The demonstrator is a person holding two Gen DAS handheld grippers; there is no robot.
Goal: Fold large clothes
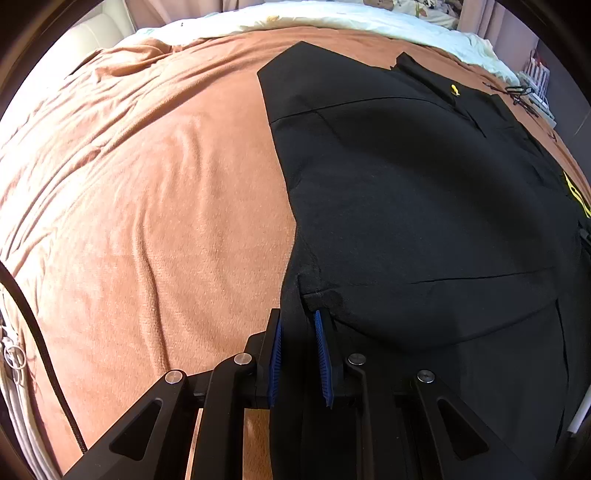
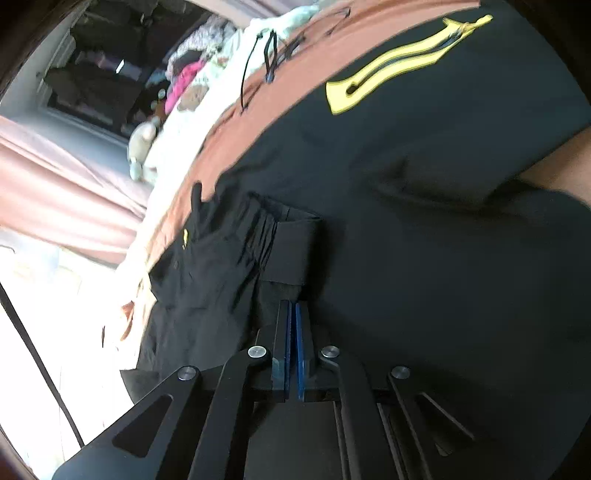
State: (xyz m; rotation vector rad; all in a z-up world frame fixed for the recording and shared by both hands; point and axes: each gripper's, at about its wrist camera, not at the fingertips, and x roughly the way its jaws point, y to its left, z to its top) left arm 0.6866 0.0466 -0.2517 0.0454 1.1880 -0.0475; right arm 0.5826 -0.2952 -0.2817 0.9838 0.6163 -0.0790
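A large black garment (image 1: 406,203) with yellow trim lies spread on the right half of an orange-brown blanket (image 1: 147,203). My left gripper (image 1: 297,314) points down at the garment's near left edge, its blue pads narrowly apart and shut on a fold of the black cloth. In the right wrist view the same garment (image 2: 424,258) fills the frame, with a yellow-edged zip (image 2: 402,62) at the top and a bunched cuff (image 2: 291,251) just ahead. My right gripper (image 2: 293,304) is shut, pads together, with its tips on the black cloth; I cannot tell whether any cloth is caught.
A white duvet (image 1: 332,18) lies along the far edge of the bed. Black cords (image 1: 517,90) rest on the blanket at the far right. A black cable (image 1: 37,332) hangs at the near left. Beyond the bed, clothes and toys (image 2: 184,74) are piled.
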